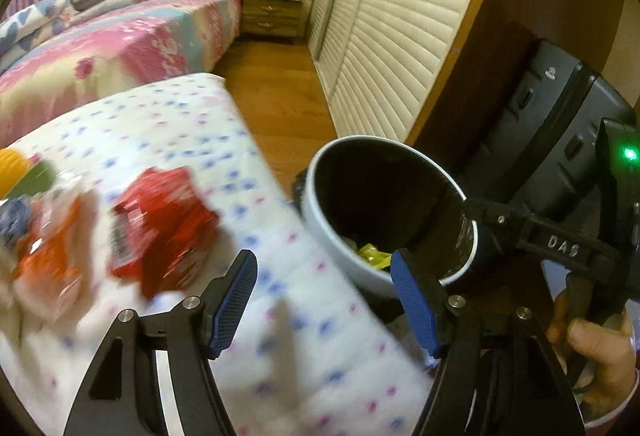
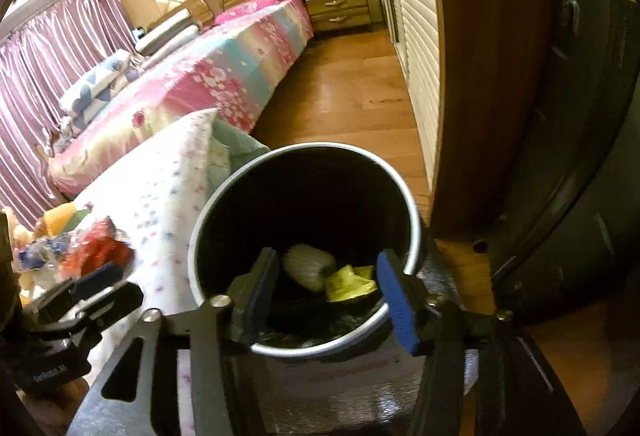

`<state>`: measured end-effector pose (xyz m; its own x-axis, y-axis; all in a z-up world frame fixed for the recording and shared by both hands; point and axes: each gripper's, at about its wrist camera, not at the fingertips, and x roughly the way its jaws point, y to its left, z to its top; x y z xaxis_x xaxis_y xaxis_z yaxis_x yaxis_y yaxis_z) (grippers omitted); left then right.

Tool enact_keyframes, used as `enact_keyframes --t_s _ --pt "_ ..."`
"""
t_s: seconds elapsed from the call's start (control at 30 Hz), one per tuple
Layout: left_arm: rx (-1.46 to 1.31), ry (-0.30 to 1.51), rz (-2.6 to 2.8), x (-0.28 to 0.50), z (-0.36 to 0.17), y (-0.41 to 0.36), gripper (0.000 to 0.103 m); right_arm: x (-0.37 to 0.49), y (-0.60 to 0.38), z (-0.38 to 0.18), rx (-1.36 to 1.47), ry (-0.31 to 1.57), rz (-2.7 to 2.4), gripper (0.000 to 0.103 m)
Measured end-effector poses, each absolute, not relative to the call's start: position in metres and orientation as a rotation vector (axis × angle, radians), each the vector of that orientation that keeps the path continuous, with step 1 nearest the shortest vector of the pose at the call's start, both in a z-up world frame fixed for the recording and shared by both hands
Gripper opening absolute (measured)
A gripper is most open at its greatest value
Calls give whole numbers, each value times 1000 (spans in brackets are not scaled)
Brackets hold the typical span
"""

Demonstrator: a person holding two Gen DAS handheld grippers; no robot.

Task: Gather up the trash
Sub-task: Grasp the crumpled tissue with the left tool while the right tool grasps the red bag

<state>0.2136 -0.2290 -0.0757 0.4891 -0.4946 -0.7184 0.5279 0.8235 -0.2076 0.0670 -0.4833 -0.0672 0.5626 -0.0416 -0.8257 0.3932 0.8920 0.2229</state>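
A white bin (image 1: pixel 320 232) with a dark liner stands beside the dotted white bed cover (image 1: pixel 168 115). In the right wrist view my right gripper (image 2: pixel 326 260) hangs open over the bin's (image 2: pixel 224 187) mouth, with nothing between its fingers. A white ribbed piece (image 2: pixel 308 264) and a yellow wrapper (image 2: pixel 348 282) lie at the bottom. My left gripper (image 1: pixel 322 260) is open and empty, over the cover's edge next to the bin. A red wrapper (image 1: pixel 164 228) and an orange wrapper (image 1: pixel 52 252) lie on the cover to its left, blurred.
A dark suitcase (image 1: pixel 552 123) stands behind the bin against a wooden panel. A bed (image 2: pixel 208 75) with a pink floral cover lies beyond, with a nightstand (image 2: pixel 340 11) at its head. Wooden floor (image 2: pixel 352 95) runs along slatted wardrobe doors (image 1: pixel 392 47). A hand (image 1: pixel 596 348) holds the right gripper.
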Motion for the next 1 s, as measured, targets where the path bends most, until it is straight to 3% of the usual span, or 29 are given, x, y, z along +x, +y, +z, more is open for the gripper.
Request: enact_keyframes --t_s 0.23,0.7,1.0 --pt "26 820 -530 176 -73 -172 69 64 -440 -60 446 898 -166 73" --pt "-92 829 -296 137 -63 -77 69 91 -355 -71 411 938 28 75" --pt "-133 839 -209 128 -56 -58 69 114 -329 -81 381 974 77 75"
